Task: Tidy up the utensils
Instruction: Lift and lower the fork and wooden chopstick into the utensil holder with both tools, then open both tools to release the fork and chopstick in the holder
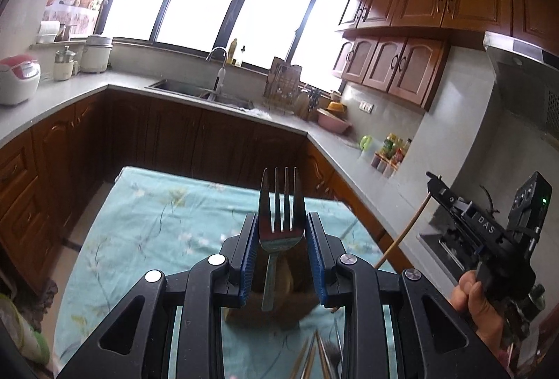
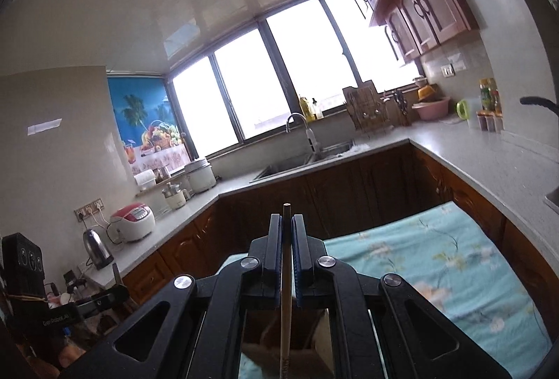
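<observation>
Above the floral-clothed tabletop (image 1: 146, 221), the left gripper (image 1: 281, 232) has its fingers clamped on a steel fork (image 1: 281, 204), while the right gripper (image 2: 286, 239) pinches a wooden chopstick (image 2: 286, 274) nearly closed.

Forks: one (image 1: 280, 204)
Chopsticks held upright: one (image 2: 285, 260)
Loose chopsticks on the tablecloth: several, count unclear (image 1: 316, 359)
Grippers: two, left gripper (image 1: 281, 232), right gripper (image 2: 286, 232)
Rice cookers: two, red-lidded (image 2: 134, 221), white (image 2: 200, 174)
Kettles: one (image 2: 97, 248)
Pink basins: one (image 2: 431, 107)
</observation>
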`<state>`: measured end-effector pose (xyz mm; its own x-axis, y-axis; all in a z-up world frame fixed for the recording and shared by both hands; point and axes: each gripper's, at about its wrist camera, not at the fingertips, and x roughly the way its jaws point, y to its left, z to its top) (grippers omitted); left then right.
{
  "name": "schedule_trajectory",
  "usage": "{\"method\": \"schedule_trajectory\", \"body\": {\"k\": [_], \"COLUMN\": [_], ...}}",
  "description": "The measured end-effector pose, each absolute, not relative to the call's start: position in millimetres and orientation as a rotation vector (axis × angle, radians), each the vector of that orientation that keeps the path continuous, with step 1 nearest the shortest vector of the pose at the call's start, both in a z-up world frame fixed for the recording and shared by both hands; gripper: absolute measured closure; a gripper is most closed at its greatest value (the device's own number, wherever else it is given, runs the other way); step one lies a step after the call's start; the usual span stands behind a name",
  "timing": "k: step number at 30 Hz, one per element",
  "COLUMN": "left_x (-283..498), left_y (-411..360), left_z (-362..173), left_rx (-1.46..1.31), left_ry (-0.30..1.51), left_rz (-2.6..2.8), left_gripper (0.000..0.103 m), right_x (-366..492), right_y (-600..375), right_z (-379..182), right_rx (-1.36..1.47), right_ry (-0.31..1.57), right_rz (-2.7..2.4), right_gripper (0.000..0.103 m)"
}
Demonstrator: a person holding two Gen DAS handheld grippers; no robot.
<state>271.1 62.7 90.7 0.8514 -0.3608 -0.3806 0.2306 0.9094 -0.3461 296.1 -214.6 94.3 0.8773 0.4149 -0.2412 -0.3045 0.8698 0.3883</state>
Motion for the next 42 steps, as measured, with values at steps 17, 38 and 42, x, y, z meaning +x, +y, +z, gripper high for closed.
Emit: {"method": "schedule_trajectory", "body": {"k": [17, 38, 42], "left_x": [364.7, 389.1, 383.3], "left_y": [25.0, 27.7, 29.7], "left_z": [13.7, -13.7, -15.2], "left_rx": [-0.295, -0.286, -0.288], "left_ry": [0.565, 0.648, 0.650], "left_rz": [-0.284, -0.294, -0.295], "left_gripper": [0.077, 0.077, 0.076], "right_x": [345.3, 357.8, 358.5], "right_y": [-192.8, -188.3, -187.0], "right_z": [48.5, -0.8, -1.3], "right_rx": [0.300, 0.333, 0.328], "right_ry": [0.320, 0.478, 0.488], "right_rz": [0.340, 0.350, 0.348], "right_gripper": [0.098, 0.097, 0.093]}}
